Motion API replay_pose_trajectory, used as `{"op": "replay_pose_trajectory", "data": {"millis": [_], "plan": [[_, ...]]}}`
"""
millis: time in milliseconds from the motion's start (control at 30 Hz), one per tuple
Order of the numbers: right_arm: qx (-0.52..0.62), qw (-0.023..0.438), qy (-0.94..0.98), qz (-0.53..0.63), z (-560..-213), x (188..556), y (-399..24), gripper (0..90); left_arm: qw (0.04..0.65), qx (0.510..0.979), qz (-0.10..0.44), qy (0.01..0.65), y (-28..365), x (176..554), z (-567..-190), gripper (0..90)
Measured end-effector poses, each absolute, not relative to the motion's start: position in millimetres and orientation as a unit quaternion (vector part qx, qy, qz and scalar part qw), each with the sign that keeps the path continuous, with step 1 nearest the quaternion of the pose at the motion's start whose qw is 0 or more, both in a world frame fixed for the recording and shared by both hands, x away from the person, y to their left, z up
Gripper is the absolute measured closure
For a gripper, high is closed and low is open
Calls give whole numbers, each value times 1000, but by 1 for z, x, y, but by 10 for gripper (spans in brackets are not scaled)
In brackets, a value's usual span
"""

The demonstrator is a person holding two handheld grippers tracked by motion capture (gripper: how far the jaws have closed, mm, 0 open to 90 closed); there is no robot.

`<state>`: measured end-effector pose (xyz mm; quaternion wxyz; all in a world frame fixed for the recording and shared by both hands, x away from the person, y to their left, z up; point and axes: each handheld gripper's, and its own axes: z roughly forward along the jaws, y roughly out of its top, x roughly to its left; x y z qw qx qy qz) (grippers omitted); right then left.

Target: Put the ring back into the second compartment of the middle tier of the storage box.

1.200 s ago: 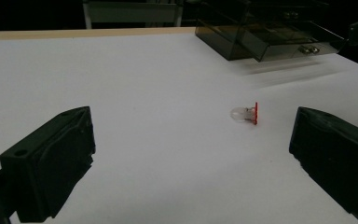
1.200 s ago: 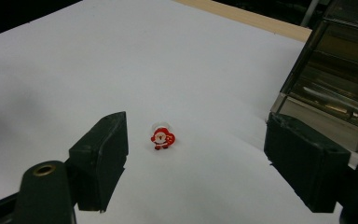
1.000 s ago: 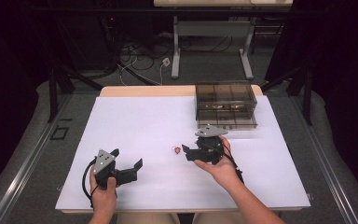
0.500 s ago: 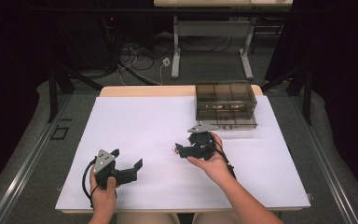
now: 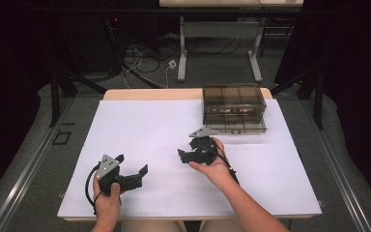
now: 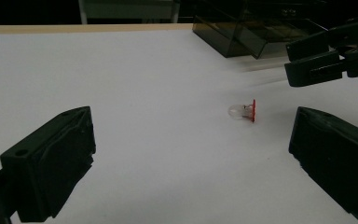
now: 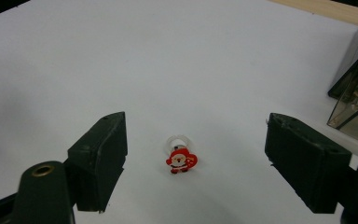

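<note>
The right gripper [image 5: 186,155] hung with its jaws spread wide and nothing between them, framing a small Santa ring [image 7: 181,158] that lay on the white table cover [image 5: 140,130], just ahead of the jaws and well short of the smoked-plastic drawer box [image 5: 234,108]. The left gripper [image 5: 137,175] rested apart, likewise unclenched and empty. To take the ring cleanly, the jaws would probably need to drop low, centre on the red figure and clear band, and close gently so that it did not skid away.
</note>
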<state>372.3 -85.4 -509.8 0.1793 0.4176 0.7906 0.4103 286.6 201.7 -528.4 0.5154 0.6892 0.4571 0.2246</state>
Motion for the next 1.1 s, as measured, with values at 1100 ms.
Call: {"op": "replay_pose_trajectory", "data": {"millis": [1100], "plan": [[429, 141, 818, 356, -546, 394, -72, 375, 516, 689, 215, 461, 202, 289, -530, 8]]}}
